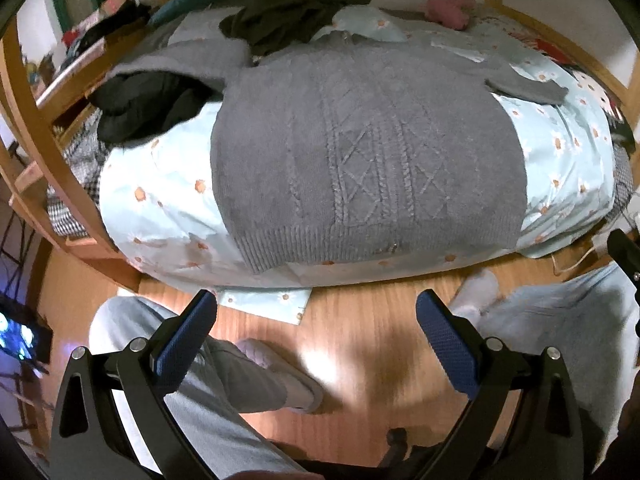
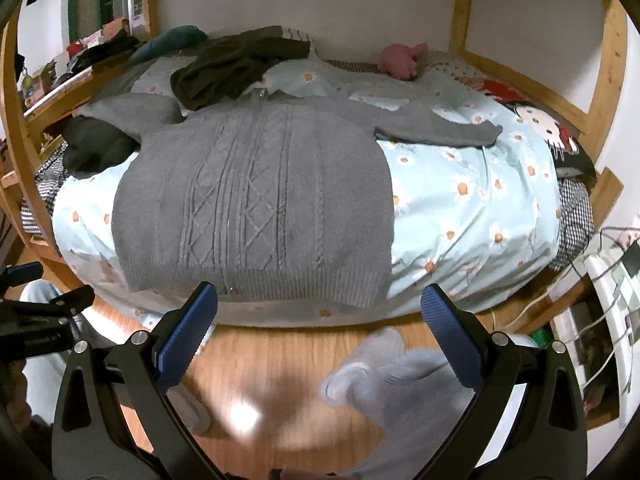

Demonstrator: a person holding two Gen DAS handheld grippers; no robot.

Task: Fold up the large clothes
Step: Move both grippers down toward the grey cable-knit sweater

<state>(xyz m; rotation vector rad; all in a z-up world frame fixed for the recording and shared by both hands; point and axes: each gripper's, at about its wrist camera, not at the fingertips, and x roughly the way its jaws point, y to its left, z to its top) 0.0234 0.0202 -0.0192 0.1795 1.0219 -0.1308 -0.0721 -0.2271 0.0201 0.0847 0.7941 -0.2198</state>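
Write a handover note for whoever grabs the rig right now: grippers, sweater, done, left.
Left gripper: jaws open, empty, held over the floor short of the bed edge.
Right gripper: jaws open, empty, just short of the hem.
Grey cable-knit sweater: spread flat on the daisy-print duvet, hem toward you, both sleeves out to the sides; one sleeve lies over a black garment.
Done: sweater laid out.
Left: every fold; probably sleeves in first, then the body.
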